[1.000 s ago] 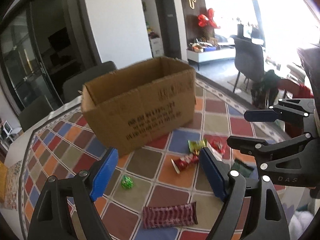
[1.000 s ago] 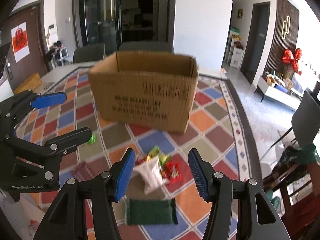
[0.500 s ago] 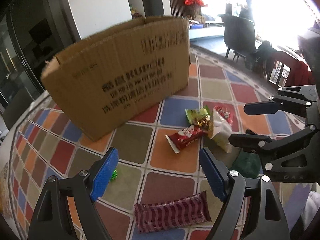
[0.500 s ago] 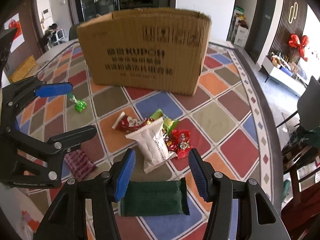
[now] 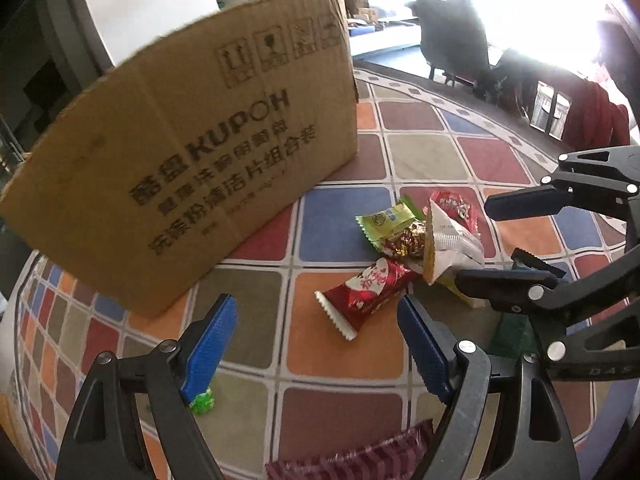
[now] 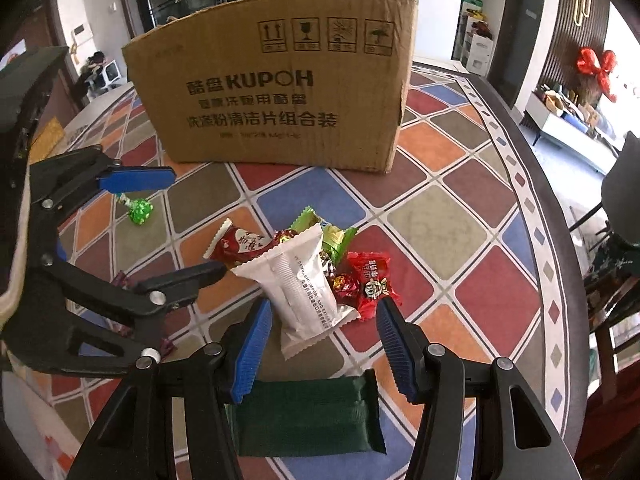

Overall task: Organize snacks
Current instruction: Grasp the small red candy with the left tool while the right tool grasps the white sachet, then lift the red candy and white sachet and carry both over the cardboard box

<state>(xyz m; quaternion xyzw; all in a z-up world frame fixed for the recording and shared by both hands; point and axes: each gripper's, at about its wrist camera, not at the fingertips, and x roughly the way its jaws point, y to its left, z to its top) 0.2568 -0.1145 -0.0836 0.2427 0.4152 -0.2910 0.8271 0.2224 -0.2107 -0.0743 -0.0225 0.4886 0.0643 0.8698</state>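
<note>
Both tongs are hanging wide open and holding nothing: the right gripper (image 6: 322, 344) is poised low over the pile, the left gripper (image 5: 316, 344) low over bare cloth beside it. Nearest, just under the right gripper's pads, a green bar (image 6: 308, 416) is lying flat; under the left one a maroon striped bar (image 5: 352, 456) is peeking in at the frame's edge, with a green foil candy (image 5: 202, 400) beside its left pad. Between the right gripper's fingers a white pouch (image 6: 304, 284) is resting on top of the heap, leaning over a red wafer pack (image 5: 368, 292), a green sachet (image 5: 386, 220), a red candy pack (image 6: 370, 280) and what looks like two small foil sweets. Beyond everything the box (image 6: 280, 92) is standing upright on the patterned tablecloth (image 6: 440, 224); its inside is hidden. The likely trouble: closing on the white pouch may pinch a neighbour too or nudge the heap apart, since the wrappers are overlapping and slick; and the two grippers are crowding each other, so they could collide. Count: one box, two bars, one pouch, roughly six smaller packs and sweets.
</note>
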